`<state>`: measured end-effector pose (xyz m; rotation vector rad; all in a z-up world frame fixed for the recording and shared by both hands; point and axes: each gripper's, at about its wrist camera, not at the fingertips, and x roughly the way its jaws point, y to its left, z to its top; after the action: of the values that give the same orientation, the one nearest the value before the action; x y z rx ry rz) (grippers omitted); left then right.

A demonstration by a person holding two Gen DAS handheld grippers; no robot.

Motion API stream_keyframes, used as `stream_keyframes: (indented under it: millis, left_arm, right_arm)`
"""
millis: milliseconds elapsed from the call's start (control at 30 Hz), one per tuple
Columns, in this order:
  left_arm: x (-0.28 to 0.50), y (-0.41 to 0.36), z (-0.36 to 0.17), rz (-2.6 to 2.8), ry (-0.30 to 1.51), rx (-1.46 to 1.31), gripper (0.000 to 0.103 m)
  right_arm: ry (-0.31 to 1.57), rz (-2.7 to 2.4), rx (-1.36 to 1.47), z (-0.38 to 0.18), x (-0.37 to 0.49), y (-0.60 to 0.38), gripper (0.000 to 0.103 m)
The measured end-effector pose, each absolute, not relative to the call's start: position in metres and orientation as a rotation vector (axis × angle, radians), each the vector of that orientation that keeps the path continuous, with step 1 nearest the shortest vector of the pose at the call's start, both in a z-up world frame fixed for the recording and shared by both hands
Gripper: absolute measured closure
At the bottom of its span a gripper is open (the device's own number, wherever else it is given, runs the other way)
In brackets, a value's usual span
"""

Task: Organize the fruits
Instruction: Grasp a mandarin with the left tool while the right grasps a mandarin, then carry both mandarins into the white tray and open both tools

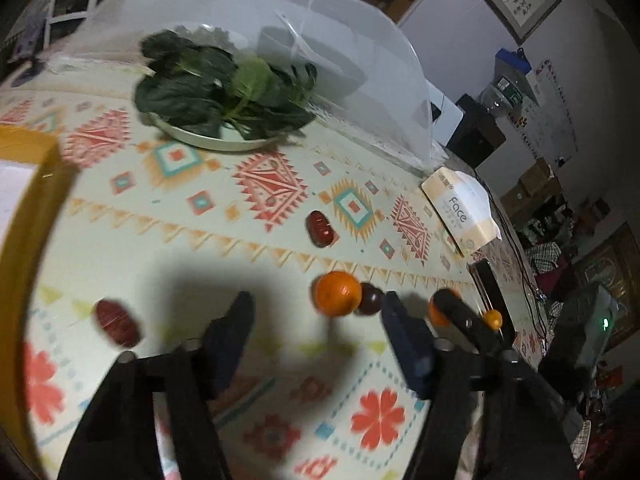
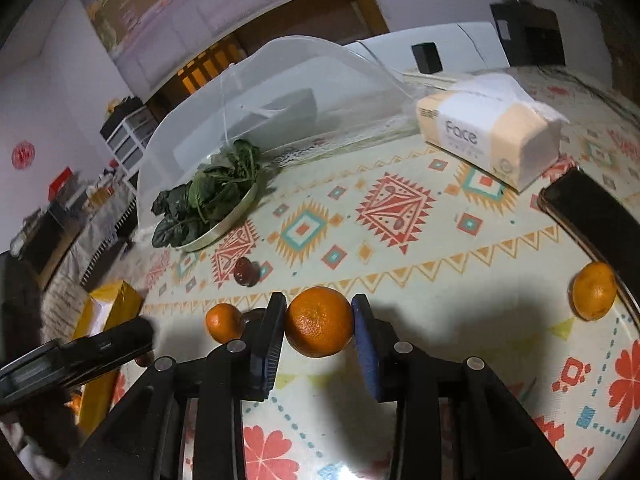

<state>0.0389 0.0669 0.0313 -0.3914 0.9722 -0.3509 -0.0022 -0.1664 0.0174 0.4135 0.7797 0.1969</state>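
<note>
My right gripper (image 2: 319, 312) is shut on an orange (image 2: 319, 328), pads on both of its sides, just above the patterned tablecloth. In the left wrist view this gripper (image 1: 460, 312) shows at the right with that orange (image 1: 437, 316) partly hidden. My left gripper (image 1: 314, 308) stands open. A second orange (image 1: 337, 294) lies at its fingertips, nearer the right finger, untouched, with a dark date (image 1: 370, 299) against it. Red dates (image 1: 320, 229) (image 1: 117, 323) lie loose on the cloth. A third orange (image 2: 594, 290) sits far right.
A plate of leafy greens (image 1: 224, 92) stands at the back beside a white mesh food cover (image 1: 248, 12). A tissue pack (image 2: 488, 132) lies back right, a dark flat device (image 2: 592, 216) at the right edge, a yellow box (image 1: 28, 184) at the left.
</note>
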Motion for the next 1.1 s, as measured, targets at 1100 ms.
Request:
stream_keyframes:
  millis: [1100]
  left_arm:
    - [-0.002,0.035,0.01,-0.34,0.946,-0.11,0.077]
  right_arm:
    - [0.822,0.264,0.438,0.01,-0.003,-0.155,0.066]
